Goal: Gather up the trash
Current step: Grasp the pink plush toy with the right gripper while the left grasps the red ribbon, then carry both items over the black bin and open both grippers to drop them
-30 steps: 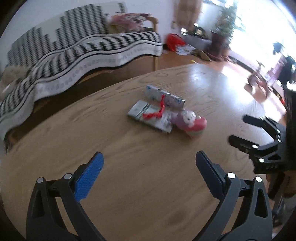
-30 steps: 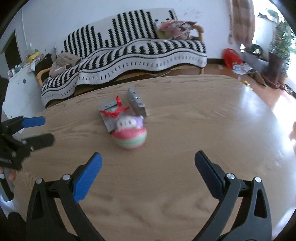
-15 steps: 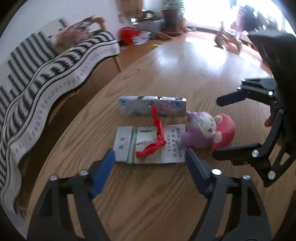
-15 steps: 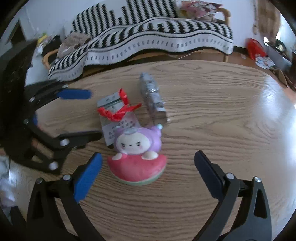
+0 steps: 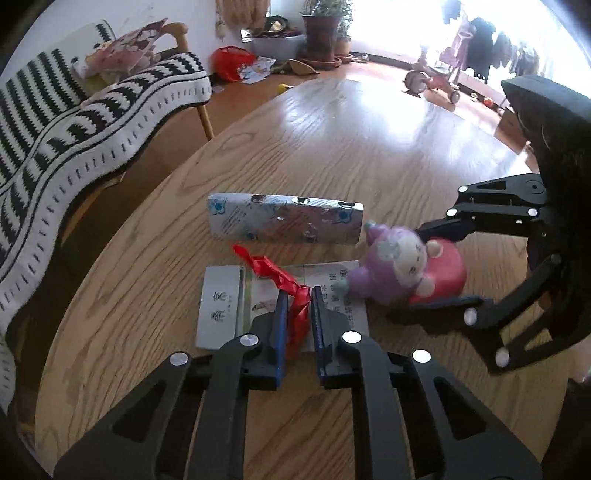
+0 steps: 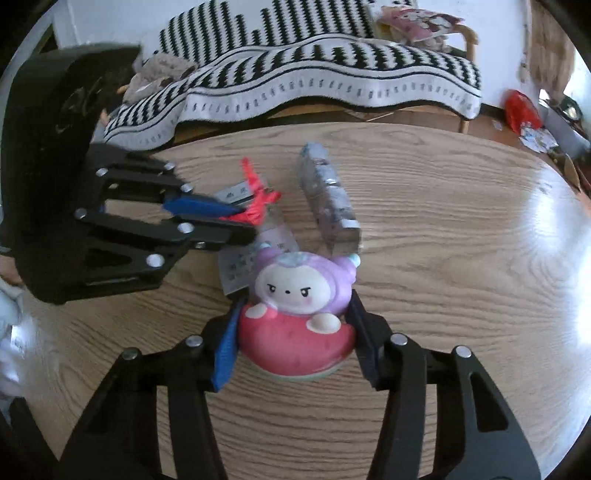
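On the round wooden table (image 5: pixel 332 147) a red ribbon (image 5: pixel 273 271) lies over a flattened paper carton (image 5: pixel 221 306). My left gripper (image 5: pixel 297 295) is shut on the ribbon's near end. A silver printed box (image 5: pixel 284 223) lies just behind. To the right sits a purple and red plush toy (image 5: pixel 406 273). In the right wrist view my right gripper (image 6: pixel 297 306) has the toy (image 6: pixel 295 284) between its closing jaws, and both pads touch the toy's red base. There the left gripper (image 6: pixel 245 221) pinches the ribbon (image 6: pixel 258 199) beside the silver box (image 6: pixel 328 195).
A sofa under a black and white striped throw (image 5: pixel 74 122) stands past the table's far edge. A red bag (image 5: pixel 232 66), potted plants (image 5: pixel 321 33) and a small tricycle (image 5: pixel 432 77) are on the floor beyond. Bare tabletop (image 6: pixel 443 258) stretches right of the toy.
Both grippers came down and forward onto the pile. The left jaws went from wide open to shut on the ribbon. The right jaws narrowed around the toy.
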`<state>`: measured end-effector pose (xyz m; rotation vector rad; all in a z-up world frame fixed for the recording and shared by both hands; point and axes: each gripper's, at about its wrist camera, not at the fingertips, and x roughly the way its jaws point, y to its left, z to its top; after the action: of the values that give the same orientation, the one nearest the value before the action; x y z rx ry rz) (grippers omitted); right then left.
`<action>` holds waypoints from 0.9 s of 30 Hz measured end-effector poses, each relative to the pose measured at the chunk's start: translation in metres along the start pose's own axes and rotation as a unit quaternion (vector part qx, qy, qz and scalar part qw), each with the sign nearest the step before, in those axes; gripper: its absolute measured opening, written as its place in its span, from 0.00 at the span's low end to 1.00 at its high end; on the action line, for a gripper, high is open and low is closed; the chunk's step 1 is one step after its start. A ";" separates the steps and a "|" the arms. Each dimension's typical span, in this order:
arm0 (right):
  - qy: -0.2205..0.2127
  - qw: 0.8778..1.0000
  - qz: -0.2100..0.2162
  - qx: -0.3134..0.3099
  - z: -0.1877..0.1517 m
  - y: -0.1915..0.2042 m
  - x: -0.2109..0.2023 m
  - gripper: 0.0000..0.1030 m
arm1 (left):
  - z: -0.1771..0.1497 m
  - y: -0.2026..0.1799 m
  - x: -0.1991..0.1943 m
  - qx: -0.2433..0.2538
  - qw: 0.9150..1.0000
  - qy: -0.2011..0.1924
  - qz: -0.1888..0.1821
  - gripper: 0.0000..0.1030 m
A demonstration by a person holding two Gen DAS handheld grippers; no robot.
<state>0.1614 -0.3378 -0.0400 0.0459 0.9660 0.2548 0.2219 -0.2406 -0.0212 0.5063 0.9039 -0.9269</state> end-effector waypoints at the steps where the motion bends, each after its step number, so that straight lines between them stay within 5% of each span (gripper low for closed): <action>1: -0.006 1.000 -0.004 0.007 -0.001 -0.003 -0.002 0.49 | -0.001 -0.001 -0.003 0.001 1.000 -0.004 0.013 0.10; 17: -0.030 0.999 -0.019 0.028 -0.013 -0.002 -0.043 0.47 | -0.021 -0.027 -0.060 -0.053 0.996 -0.020 0.062 0.10; 27: -0.088 0.994 -0.032 0.054 -0.068 0.004 -0.178 0.47 | -0.034 -0.128 -0.154 -0.107 0.991 -0.075 0.025 0.10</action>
<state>0.0084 -0.3803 0.0653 0.1335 0.8034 0.1369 0.0538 -0.2130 0.0894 0.2694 0.8381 -0.8006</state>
